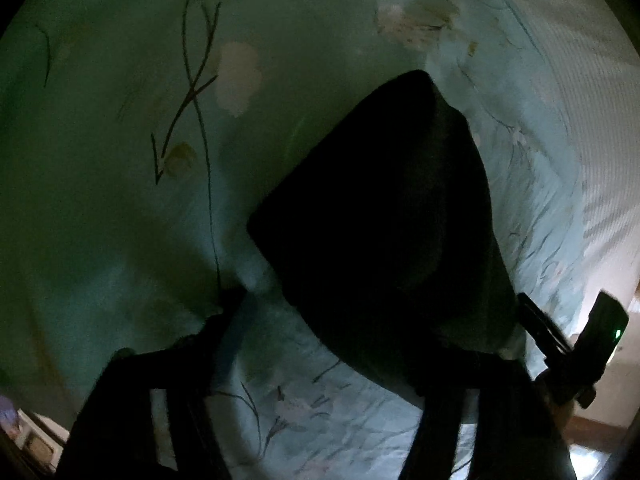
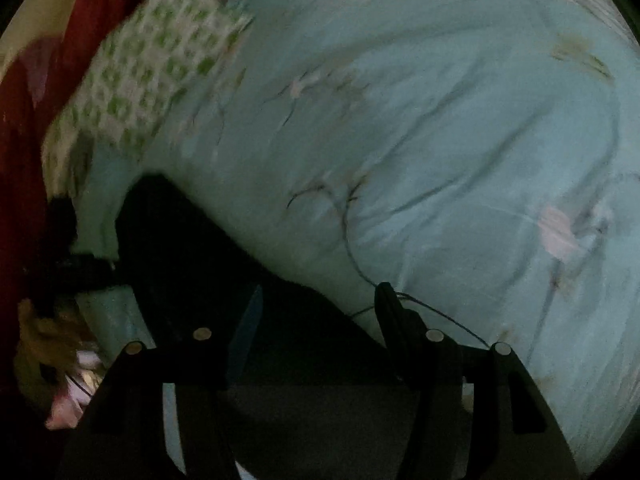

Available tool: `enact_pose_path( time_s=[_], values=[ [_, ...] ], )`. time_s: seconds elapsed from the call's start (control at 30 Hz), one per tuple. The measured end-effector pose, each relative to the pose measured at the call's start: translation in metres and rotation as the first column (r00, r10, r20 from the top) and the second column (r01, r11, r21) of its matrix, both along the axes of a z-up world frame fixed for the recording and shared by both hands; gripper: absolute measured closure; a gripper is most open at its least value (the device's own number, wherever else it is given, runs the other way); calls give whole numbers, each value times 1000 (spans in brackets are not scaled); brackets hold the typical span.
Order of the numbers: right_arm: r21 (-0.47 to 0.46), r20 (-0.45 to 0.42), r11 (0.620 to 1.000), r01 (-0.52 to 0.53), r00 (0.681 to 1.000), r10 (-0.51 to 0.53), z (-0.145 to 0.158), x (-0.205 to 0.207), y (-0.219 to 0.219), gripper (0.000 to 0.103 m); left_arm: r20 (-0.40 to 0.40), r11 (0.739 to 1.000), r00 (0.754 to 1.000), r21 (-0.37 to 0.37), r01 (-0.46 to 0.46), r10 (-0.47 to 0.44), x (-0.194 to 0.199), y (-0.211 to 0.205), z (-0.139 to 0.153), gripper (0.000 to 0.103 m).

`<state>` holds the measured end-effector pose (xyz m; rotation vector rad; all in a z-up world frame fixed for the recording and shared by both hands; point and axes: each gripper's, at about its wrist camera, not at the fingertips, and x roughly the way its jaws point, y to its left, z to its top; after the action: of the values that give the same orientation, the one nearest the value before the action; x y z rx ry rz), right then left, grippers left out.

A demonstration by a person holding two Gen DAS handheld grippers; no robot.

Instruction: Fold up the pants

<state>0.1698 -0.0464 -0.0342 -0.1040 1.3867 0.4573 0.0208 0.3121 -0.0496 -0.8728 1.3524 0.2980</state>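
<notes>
The black pants (image 1: 384,224) lie folded into a compact dark wedge on the light blue floral bedsheet (image 1: 120,200). My left gripper (image 1: 340,320) is open, its left finger (image 1: 224,336) on the sheet and its right finger hidden in the dark cloth edge. In the right wrist view the pants (image 2: 192,264) spread dark from lower left to centre. My right gripper (image 2: 316,300) is open, with its fingers (image 2: 390,312) wide apart and the pants' edge between them.
A green and white patterned pillow (image 2: 148,80) lies at the upper left, with red fabric (image 2: 92,0) beyond it. A white ribbed cloth (image 1: 592,128) borders the sheet on the right. The other gripper's body (image 1: 600,336) shows at the right edge.
</notes>
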Motion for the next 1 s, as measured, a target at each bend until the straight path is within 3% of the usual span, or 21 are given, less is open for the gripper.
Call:
enact_pose_path(
  time_s=[0.03, 0.07, 0.17, 0.2, 0.3, 0.37, 0.5, 0.67, 0.83, 1.0],
  values=[
    [-20, -5, 999, -26, 1000, 26, -6, -1, 5, 49, 13, 1000, 1000, 5, 13, -13, 0, 0, 0, 61],
    [-18, -20, 999, -43, 999, 43, -10, -3, 8, 58, 29, 1000, 999, -1, 25, -25, 1, -1, 0, 66],
    [-16, -42, 997, -72, 997, 71, -20, -7, 16, 71, 44, 999, 998, -1, 35, -35, 4, -1, -3, 68],
    [-33, -34, 996, -86, 996, 85, -20, -9, 20, 73, 50, 999, 998, 3, 41, -41, 4, 0, -3, 69],
    [-63, 6, 993, -95, 995, 96, -12, -15, 22, 84, 84, 998, 995, 6, 55, -56, 6, -4, -1, 85],
    [-83, 62, 990, -113, 991, 118, 1, -23, 25, 85, 106, 999, 993, 6, 53, -53, 2, -2, 4, 93],
    [-62, 205, 994, -89, 974, 100, 44, -42, 26, 86, 223, 997, 972, -2, 75, -73, -15, 1, 37, 94],
    [-85, 345, 994, -67, 934, 92, 74, -61, 27, 88, 345, 984, 923, 97, 148, -173, -31, -7, 84, 94],
    [-115, 370, 993, -13, 927, 55, 58, -43, 32, 93, 329, 948, 901, 241, 208, -281, -22, -21, 88, 94],
    [-139, 334, 990, 1, 942, 46, 30, -32, 42, 94, 272, 927, 912, 300, 223, -307, -7, -26, 70, 94]
  ],
)
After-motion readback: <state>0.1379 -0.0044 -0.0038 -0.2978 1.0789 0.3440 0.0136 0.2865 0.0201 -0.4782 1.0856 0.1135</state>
